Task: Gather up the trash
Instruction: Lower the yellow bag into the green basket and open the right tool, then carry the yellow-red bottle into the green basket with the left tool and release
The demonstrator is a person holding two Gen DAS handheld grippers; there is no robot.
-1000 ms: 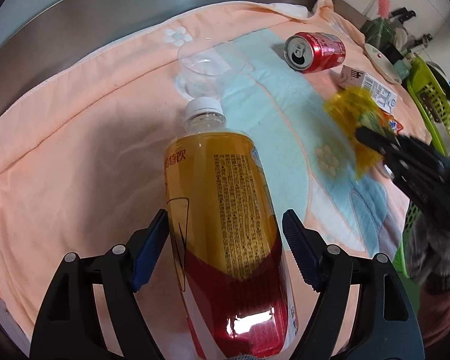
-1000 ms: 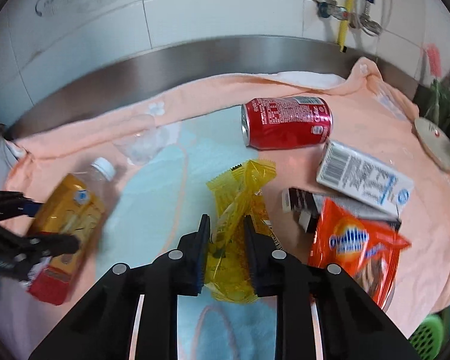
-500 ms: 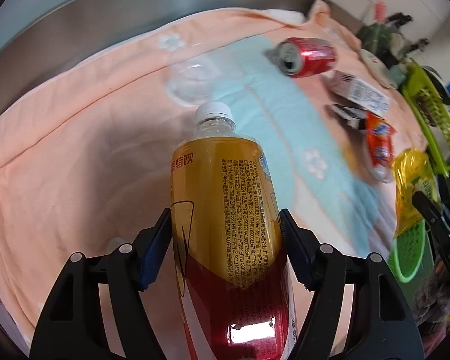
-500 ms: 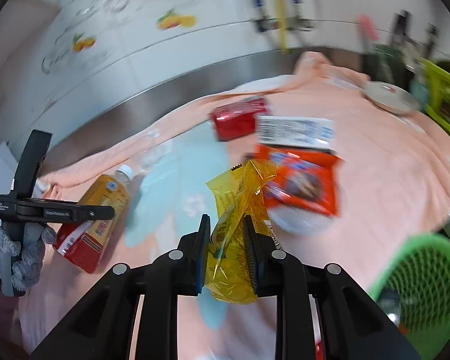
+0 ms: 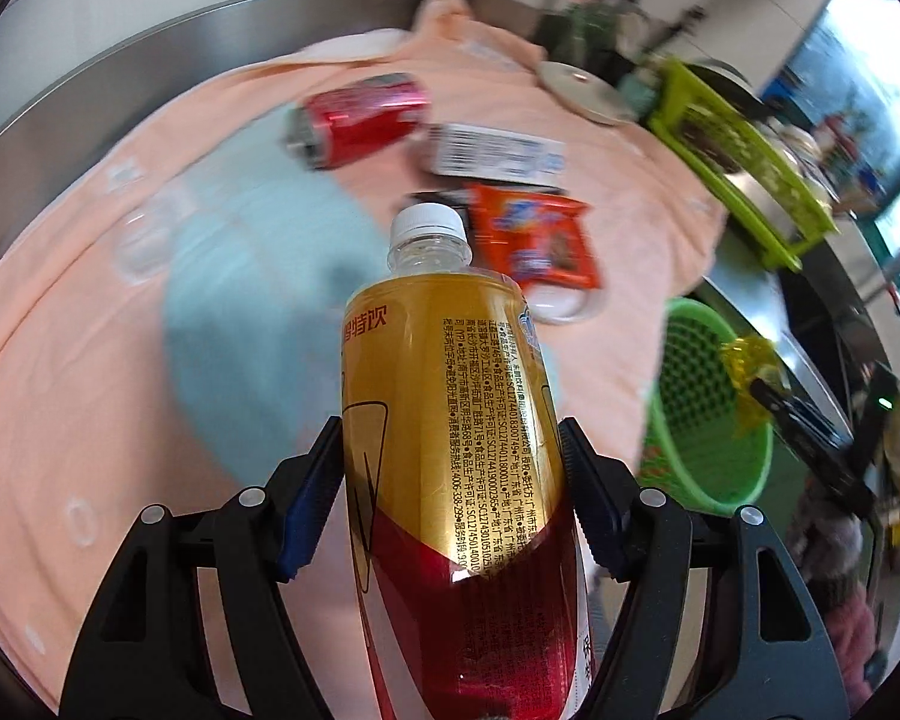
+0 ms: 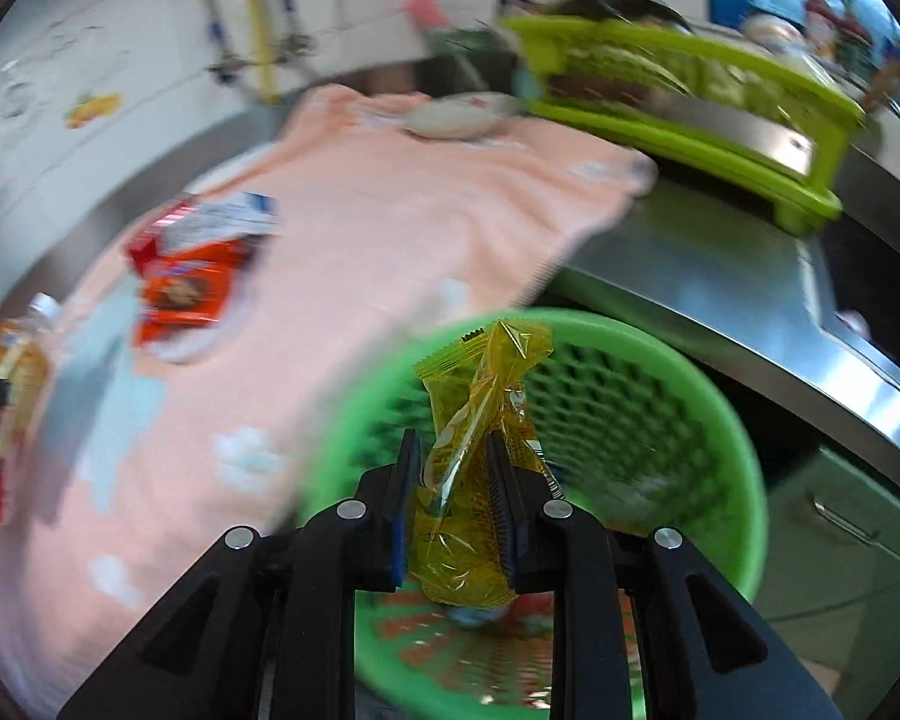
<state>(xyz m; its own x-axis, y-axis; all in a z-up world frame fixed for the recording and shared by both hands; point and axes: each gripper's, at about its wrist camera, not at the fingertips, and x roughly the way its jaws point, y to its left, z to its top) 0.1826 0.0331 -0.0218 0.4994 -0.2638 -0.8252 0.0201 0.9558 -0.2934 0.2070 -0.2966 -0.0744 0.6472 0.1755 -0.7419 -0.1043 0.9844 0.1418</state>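
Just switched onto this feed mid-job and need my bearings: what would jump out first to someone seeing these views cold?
The tall gold-and-red drink bottle fills the left wrist view, clamped in the left gripper above the peach towel. In the right wrist view, the right gripper pinches a crumpled yellow wrapper over the green basket. A red can and an orange snack packet lie on the towel.

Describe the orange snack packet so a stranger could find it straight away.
Start at the peach-pink towel spread over the steel counter. Near its middle, past the cap of the held bottle, the orange snack packet lies flat, just below a white carton. It is the only orange wrapper there.
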